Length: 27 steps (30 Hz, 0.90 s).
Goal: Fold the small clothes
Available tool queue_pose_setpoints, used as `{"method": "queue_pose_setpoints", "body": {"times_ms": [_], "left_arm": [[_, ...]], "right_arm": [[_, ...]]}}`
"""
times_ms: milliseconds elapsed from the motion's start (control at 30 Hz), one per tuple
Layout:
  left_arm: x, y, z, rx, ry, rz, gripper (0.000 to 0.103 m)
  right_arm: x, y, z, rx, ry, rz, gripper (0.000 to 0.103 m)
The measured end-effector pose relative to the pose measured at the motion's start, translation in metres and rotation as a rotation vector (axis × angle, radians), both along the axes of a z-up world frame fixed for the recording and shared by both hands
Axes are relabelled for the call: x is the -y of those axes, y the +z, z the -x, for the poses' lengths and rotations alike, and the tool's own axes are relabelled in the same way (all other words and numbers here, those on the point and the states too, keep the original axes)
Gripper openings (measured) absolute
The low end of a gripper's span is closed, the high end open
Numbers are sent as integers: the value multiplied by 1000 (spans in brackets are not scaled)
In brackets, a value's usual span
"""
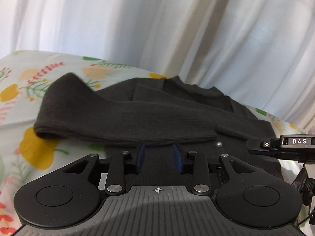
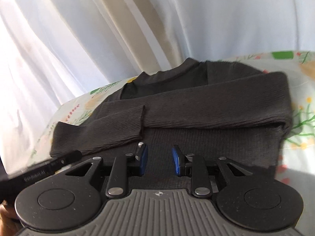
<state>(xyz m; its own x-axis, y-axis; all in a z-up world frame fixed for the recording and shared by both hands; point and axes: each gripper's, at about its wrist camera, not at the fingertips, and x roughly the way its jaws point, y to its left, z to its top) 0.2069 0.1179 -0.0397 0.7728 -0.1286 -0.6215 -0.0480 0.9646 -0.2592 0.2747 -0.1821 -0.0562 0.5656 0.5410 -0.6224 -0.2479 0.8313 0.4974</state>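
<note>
Dark sweater [image 1: 177, 106] lies on the floral sheet [image 1: 29, 78], sleeves crossed over its body. Left gripper [image 1: 159, 158] and right gripper [image 2: 159, 161] hover released near the hem — nothing held. Best grasp both near hem corners evenly, then fold toward the far collar.

sweater [image 1: 177, 102] on bedsheet [image 1: 39, 153] | sleeves crossed on top | curtain [image 1: 137, 19] behind

Ahead of the jaws, the folded sleeves [image 1: 126, 116] hide the sweater's [image 2: 196, 137] chest. The other tool [image 1: 285, 145] beside them is cut off by the edge, and the flowered sheet [image 1: 29, 82] is blurred.
</note>
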Motion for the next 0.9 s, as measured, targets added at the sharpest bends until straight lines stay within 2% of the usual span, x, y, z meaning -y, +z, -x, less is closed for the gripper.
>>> {"method": "queue_pose_setpoints", "body": {"times_ms": [167, 267, 400, 567, 600, 633, 700, 733, 800, 867, 900], "left_arm": [[-38, -5, 7, -39, 128, 21, 37], [-52, -9, 7, -62, 183, 41, 42], [-63, -13, 11, -59, 224, 41, 50], [-74, -18, 7, -78, 251, 85, 52], [-74, -19, 6, -78, 248, 88, 52], [-74, -19, 5, -74, 243, 88, 53], [-74, -18, 3, -73, 239, 89, 53], [-74, -18, 1, -74, 239, 90, 53], [-73, -17, -1, -74, 239, 95, 53], [-72, -16, -4, -76, 234, 104, 53], [-72, -16, -5, -75, 231, 107, 54]], "right_arm": [[-24, -15, -35, -80, 61, -132, 30], [-30, -27, -53, -121, 36, -139, 31], [-35, -35, -61, -121, 20, -149, 32], [-47, -39, -70, -136, 41, -183, 32], [-48, -40, -72, -138, 40, -187, 29], [-50, -40, -74, -139, 38, -188, 14], [-57, -38, -75, -158, 51, -165, 7], [-60, -33, -72, -135, 59, -149, 5], [-56, -9, -61, -19, 83, -164, 5], [-35, 20, -52, 120, 41, -235, 5], [-22, 32, -49, 182, -4, -226, 5]]}}
